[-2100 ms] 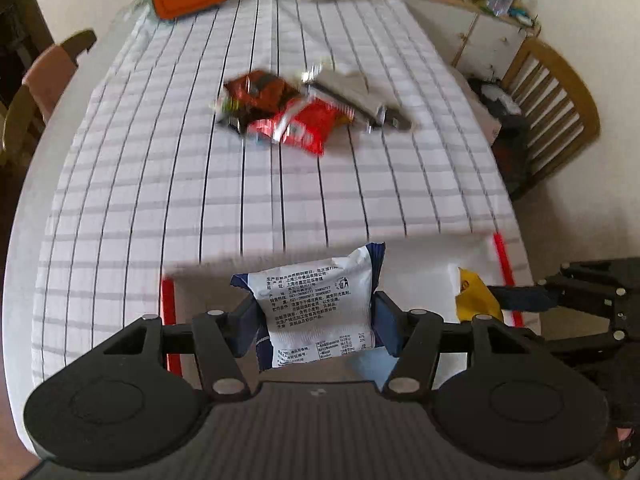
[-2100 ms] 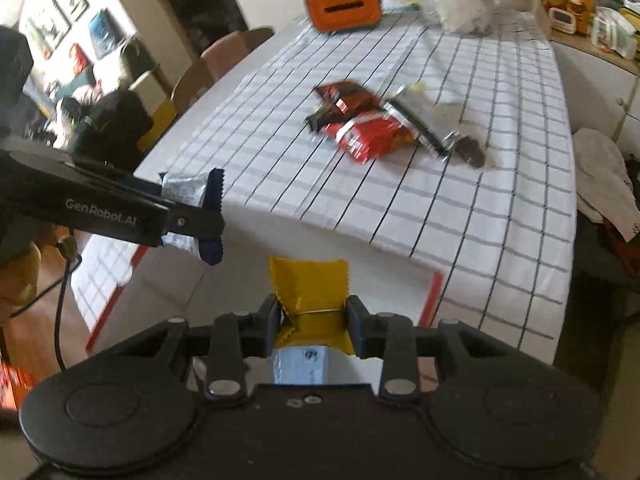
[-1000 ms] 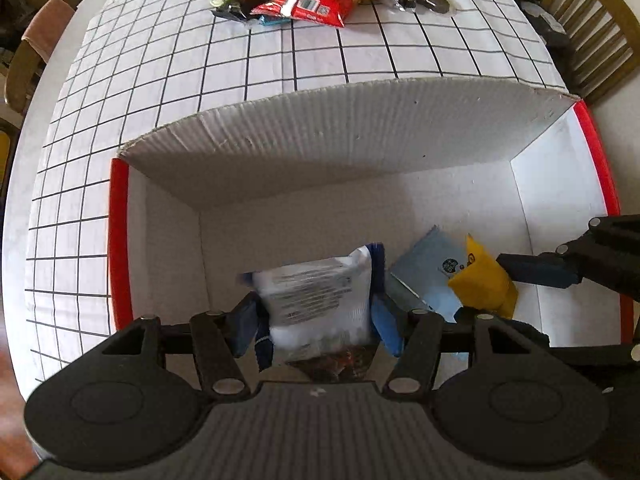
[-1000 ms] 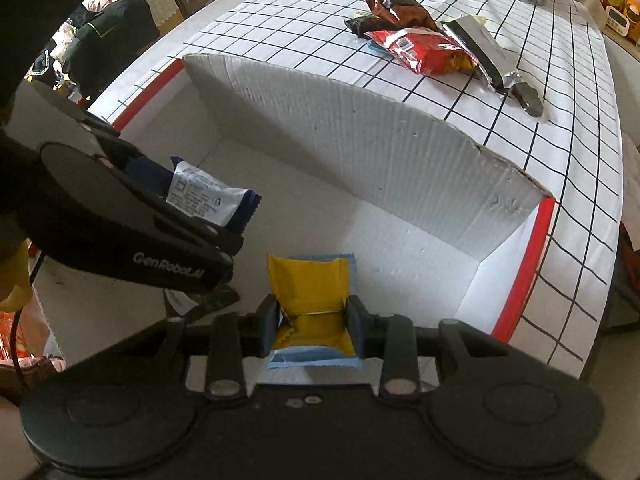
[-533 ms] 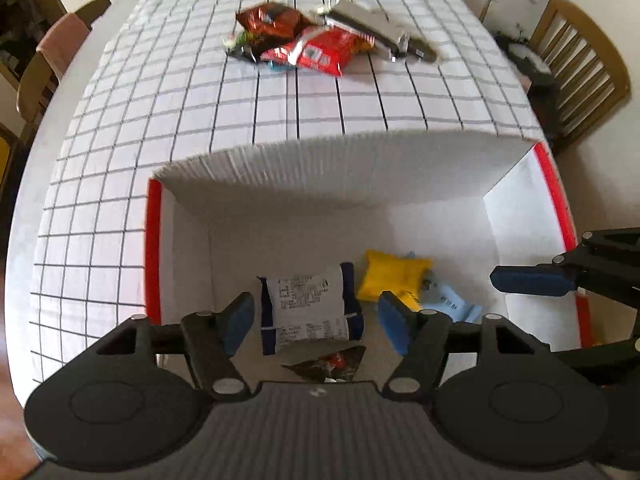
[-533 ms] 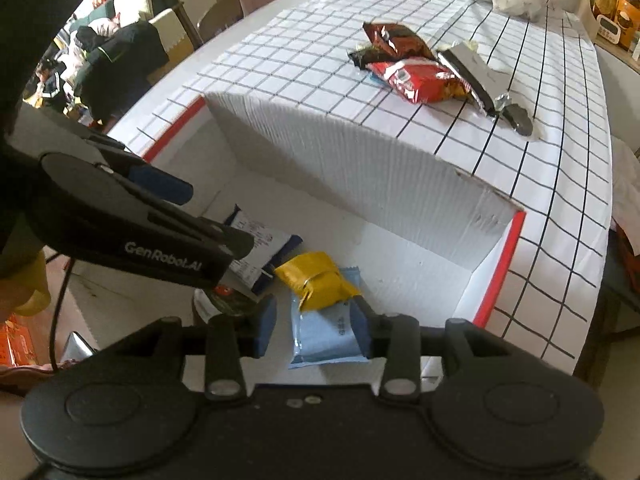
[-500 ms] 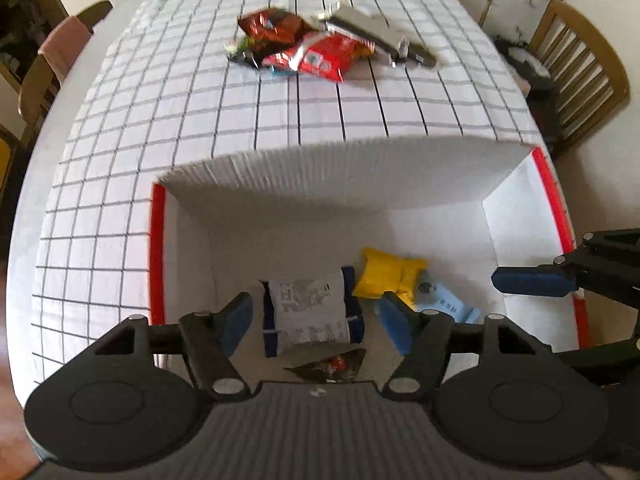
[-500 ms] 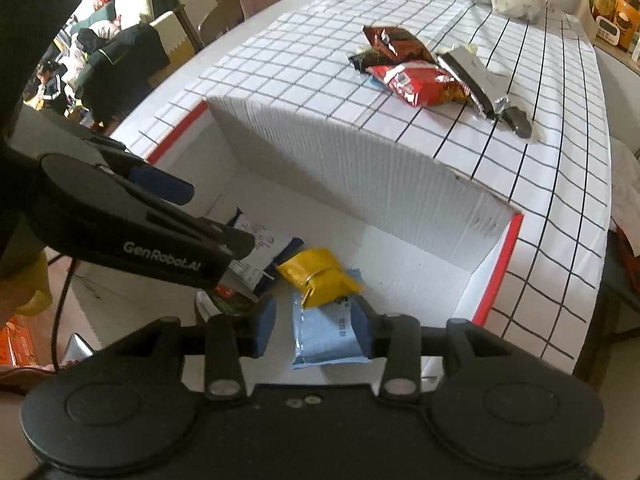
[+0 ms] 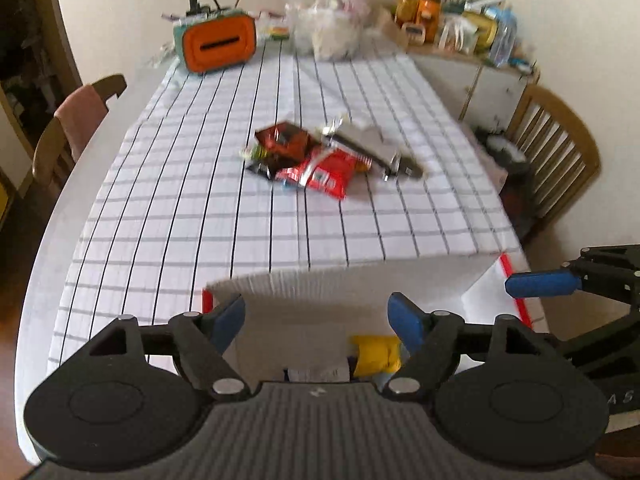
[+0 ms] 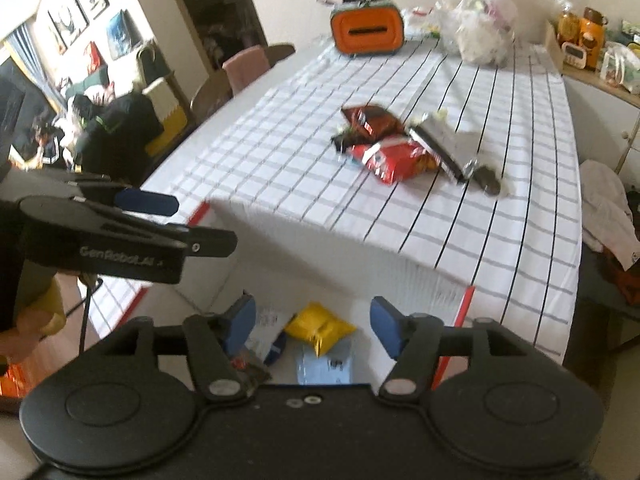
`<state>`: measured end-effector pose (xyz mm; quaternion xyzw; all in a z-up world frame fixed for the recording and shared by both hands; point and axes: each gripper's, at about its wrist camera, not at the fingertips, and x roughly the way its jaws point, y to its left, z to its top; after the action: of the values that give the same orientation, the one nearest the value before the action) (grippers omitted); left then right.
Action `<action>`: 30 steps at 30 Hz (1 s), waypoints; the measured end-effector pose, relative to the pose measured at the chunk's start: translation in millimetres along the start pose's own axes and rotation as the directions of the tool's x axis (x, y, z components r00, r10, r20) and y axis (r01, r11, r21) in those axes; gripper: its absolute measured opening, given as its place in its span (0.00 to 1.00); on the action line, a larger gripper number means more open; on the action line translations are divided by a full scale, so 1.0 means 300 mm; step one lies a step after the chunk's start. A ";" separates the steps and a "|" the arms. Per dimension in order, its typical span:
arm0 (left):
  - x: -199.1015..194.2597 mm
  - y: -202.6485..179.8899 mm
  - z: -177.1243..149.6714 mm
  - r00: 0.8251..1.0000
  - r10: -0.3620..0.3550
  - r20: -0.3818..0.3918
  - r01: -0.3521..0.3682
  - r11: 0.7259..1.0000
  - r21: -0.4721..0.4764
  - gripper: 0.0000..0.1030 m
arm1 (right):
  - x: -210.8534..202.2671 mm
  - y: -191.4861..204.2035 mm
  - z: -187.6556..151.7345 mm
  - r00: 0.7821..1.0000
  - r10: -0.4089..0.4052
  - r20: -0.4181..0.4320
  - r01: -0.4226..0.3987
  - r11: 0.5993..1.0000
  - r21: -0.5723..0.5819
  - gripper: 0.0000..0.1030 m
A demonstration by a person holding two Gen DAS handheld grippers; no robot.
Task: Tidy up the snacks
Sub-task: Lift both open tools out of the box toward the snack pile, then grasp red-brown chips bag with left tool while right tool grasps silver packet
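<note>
Both the left gripper [image 9: 316,322] and right gripper [image 10: 312,324] hang spread wide and empty above a white red-edged cardboard box [image 10: 466,300]. A yellow snack packet [image 10: 320,326] lies inside it, while red foil snack bags [image 9: 316,168] sit at twelve o'clock on the checked tablecloth [image 9: 180,200].

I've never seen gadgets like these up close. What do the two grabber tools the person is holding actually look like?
Both are matte black plastic. The left gripper and right gripper each have two round discs, silver screws and jointed black links ending in blue pads. The left one's side reads "GenRobot.AI" in grey, with a black cable below. A hand grips a yellowish handle.
</note>
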<state>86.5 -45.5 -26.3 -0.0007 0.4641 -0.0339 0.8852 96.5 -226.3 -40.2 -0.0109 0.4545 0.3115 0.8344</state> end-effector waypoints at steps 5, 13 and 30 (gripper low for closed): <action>-0.010 0.018 0.048 0.998 -0.016 0.055 0.016 1.000 0.001 0.78 | -0.011 -0.019 0.050 0.999 -0.020 0.049 0.019 1.000 0.017 0.77; 0.020 0.052 0.135 0.993 -0.023 0.114 0.024 1.000 -0.001 0.80 | -0.008 -0.069 0.119 0.993 -0.064 0.096 0.060 0.997 0.043 0.82; 0.206 0.164 0.371 0.979 -0.102 0.174 0.097 0.995 0.039 0.82 | 0.140 -0.249 0.316 0.986 -0.129 0.102 0.122 0.990 0.073 0.82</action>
<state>215.9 -3.5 -15.4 -0.0136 0.3830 -0.0849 0.9197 223.8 -236.5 -36.5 0.0052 0.4178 0.2431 0.8754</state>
